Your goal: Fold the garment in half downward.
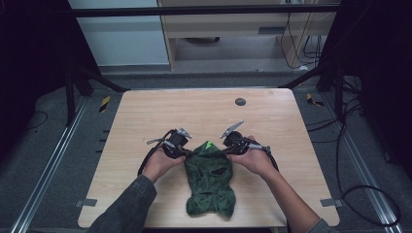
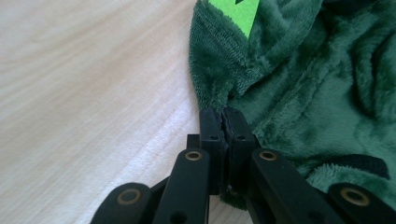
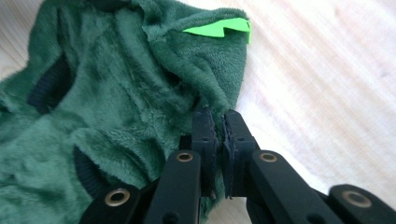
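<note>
Near the table's (image 1: 145,111) front edge a crumpled green fleece garment (image 1: 210,187) is lain flat, its far end pinched at either side by the closed left gripper (image 1: 185,153) and right gripper (image 1: 224,151), so grasping seems done, while spreading or folding is judged still ahead.

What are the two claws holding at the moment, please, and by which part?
Both hold the green garment: the left claw and the right claw each pinch its edge on opposite sides, near the bright green tag.
</note>
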